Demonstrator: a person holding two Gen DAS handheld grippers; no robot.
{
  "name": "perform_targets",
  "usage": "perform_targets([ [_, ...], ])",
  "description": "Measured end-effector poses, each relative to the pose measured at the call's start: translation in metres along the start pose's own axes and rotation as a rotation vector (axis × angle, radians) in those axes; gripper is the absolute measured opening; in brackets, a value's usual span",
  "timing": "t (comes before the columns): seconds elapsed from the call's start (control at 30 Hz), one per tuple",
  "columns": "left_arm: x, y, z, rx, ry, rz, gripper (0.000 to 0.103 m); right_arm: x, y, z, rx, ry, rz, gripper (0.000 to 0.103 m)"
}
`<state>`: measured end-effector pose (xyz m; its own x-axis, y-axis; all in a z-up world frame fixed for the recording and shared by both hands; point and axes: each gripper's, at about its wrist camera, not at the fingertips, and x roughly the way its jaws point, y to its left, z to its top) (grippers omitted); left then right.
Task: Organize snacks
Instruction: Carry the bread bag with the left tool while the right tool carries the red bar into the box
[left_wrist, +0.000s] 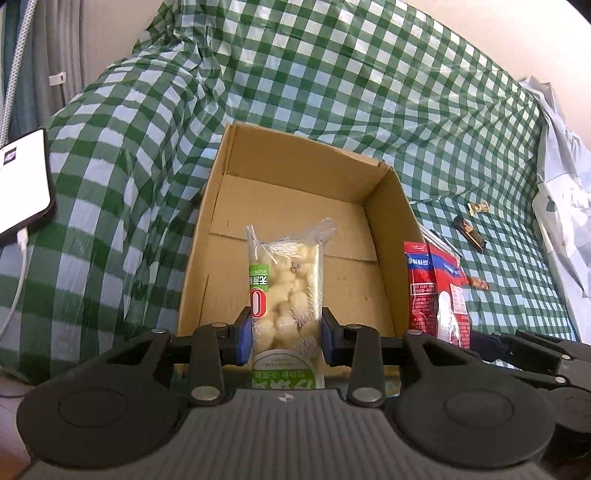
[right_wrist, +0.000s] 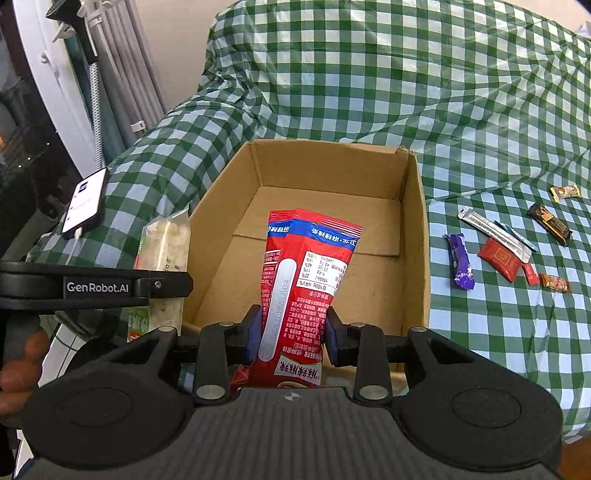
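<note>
An open cardboard box (left_wrist: 388, 236) (right_wrist: 417, 236) stands on the green checked cloth; no snacks show on its visible floor. My left gripper (left_wrist: 284, 336) is shut on a clear bag of pale puffed snacks (left_wrist: 286, 291) with a green label, held upright over the box's near edge. My right gripper (right_wrist: 291, 336) is shut on a red snack packet (right_wrist: 306, 280), also held upright over the near edge. The red packet shows in the left wrist view (left_wrist: 437, 291), right of the box. The puffed bag shows in the right wrist view (right_wrist: 166, 251), left of the box.
Several small wrapped snacks lie on the cloth right of the box: a purple bar (right_wrist: 460, 266), a red square packet (right_wrist: 504, 258), a silver stick (right_wrist: 487, 227), a dark bar (right_wrist: 550, 219). A phone (right_wrist: 85, 203) (left_wrist: 22, 184) on a white cable lies at the left. Curtains hang far left.
</note>
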<state>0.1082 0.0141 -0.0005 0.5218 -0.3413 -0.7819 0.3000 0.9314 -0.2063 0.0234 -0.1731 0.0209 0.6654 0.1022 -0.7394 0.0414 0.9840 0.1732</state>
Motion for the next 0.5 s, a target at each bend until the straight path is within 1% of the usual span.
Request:
perform_targets([
  [0.2, 0.016, -0.003, 0.018, 0.003, -0.012, 0.003, 0.040, 0.017, -0.008, 0.013, 0.003, -0.006, -0.019, 0.036],
  [0.5, 0.047, -0.009, 0.041, 0.020, -0.009, 0.012, 0.040, 0.046, -0.022, 0.028, 0.021, -0.002, -0.044, 0.036],
])
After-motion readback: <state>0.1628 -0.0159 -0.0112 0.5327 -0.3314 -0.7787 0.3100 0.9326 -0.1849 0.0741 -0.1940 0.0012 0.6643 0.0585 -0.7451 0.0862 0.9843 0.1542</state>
